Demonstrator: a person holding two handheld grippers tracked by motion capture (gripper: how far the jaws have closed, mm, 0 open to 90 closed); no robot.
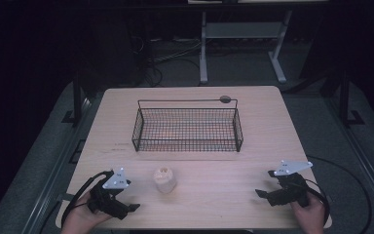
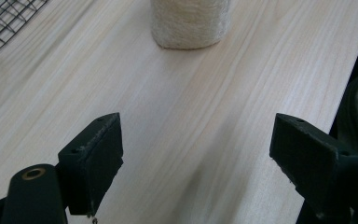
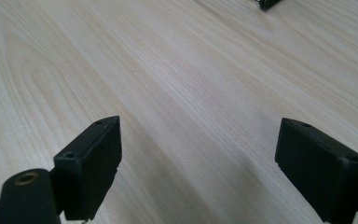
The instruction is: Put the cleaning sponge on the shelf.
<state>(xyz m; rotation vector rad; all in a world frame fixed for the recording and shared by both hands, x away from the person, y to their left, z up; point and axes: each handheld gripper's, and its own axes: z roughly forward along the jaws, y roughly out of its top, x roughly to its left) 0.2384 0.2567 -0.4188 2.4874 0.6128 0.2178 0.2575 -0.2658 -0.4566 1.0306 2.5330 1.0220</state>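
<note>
— Black jaws, how do they stand?
— Left gripper [image 1: 132, 207] and right gripper [image 1: 262, 193] both gape wide over bare table [image 1: 224, 190], holding nothing.
— Beyond them?
— A cream, rough-textured roll [image 1: 164, 179] stands upright just right of the left gripper; farther back sits a wire basket [image 1: 187, 127].

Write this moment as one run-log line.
left gripper: open | right gripper: open | cream fuzzy roll: on table | black wire basket: empty
</note>
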